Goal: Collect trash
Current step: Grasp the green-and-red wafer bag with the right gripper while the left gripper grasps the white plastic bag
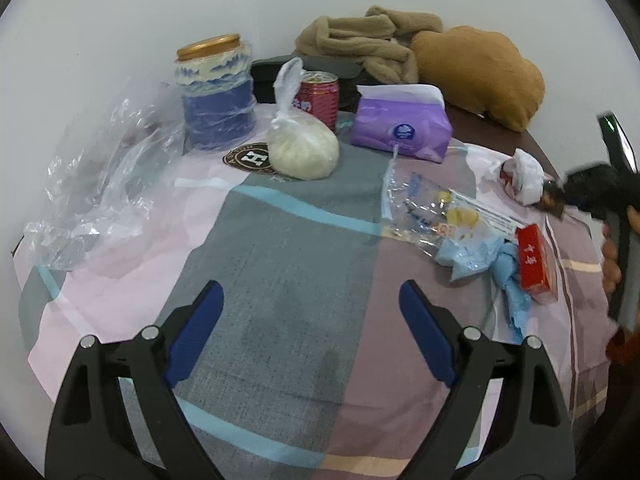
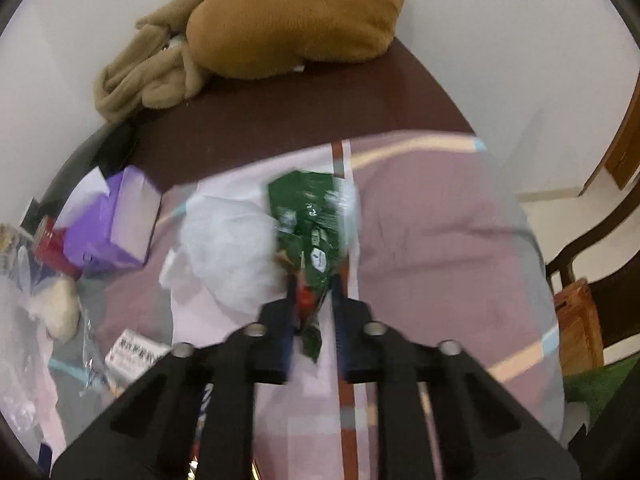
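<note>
One piece of trash is in hand: the right gripper (image 2: 314, 280) has its fingers clamped on the lower end of a green wrapper (image 2: 310, 216), which sticks up and forward from the pads above the pink-and-mauve cloth (image 2: 440, 220). The right wrist view is smeared, so I cannot tell how much of the foil lies between the pads; it looks like a narrow crumpled tail only. That is the chief risk: a thin, slick wrapper pinched by its tip could slide out during a quick swing and fall back onto the tabletop or off its edge.

The left gripper (image 1: 312, 300) hangs over bare cloth with its fingers wide apart and nothing between them. Most of the litter lies well to its right: a clear packet (image 1: 424, 204), crumpled blue tissue (image 1: 480, 260), a red box (image 1: 534, 264) and a white wad (image 1: 524, 176). A clear plastic bag (image 1: 100, 184) slumps at the left by the wall; if it is meant as the collecting bag, its mouth is collapsed, and a drop could miss it.

The cloth itself is loose, so a low grab may snag it and drag neighbours. The tissue pack (image 1: 400, 128), red can (image 1: 320, 100) and tied food bag (image 1: 300, 148) might be taken for rubbish.
</note>
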A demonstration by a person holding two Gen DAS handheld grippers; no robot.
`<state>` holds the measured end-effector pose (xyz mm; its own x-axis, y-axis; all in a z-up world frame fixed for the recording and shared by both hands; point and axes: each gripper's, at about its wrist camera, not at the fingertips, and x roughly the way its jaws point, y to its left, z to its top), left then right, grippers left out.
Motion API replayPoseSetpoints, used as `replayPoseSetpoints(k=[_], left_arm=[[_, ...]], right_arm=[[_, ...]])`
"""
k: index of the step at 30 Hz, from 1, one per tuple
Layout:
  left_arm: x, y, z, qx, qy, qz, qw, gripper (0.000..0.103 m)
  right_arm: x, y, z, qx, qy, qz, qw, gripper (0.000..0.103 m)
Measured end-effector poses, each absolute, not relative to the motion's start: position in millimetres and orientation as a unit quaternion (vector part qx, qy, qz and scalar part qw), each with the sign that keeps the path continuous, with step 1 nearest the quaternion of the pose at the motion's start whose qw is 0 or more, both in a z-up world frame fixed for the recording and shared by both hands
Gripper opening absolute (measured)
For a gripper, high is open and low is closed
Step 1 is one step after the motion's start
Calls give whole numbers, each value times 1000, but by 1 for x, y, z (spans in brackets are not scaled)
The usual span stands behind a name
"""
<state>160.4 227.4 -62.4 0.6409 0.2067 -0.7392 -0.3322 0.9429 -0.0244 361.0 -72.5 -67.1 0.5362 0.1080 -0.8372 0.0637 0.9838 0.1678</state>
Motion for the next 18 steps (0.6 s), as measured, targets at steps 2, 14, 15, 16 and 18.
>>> replayPoseSetpoints(k=[2,14,15,16,18], left_arm=[[161,231,-61,-80,394,156,902,89],[184,227,-31,-105,383,139,907,89],[190,221,-24,-102,378,129,911,90],[201,208,-16,-81,379,121,914,91],[222,182,-10,-31,388,120,913,91]], right_arm=[[338,-77,-62,89,475,29,875,8],[168,-85,-44,4,452,138,881,8],[161,-87,-45,4,449,138,883,8],[155,-89,-49,5,447,140,883,8],[150,-91,-54,5,446,138,884,9]])
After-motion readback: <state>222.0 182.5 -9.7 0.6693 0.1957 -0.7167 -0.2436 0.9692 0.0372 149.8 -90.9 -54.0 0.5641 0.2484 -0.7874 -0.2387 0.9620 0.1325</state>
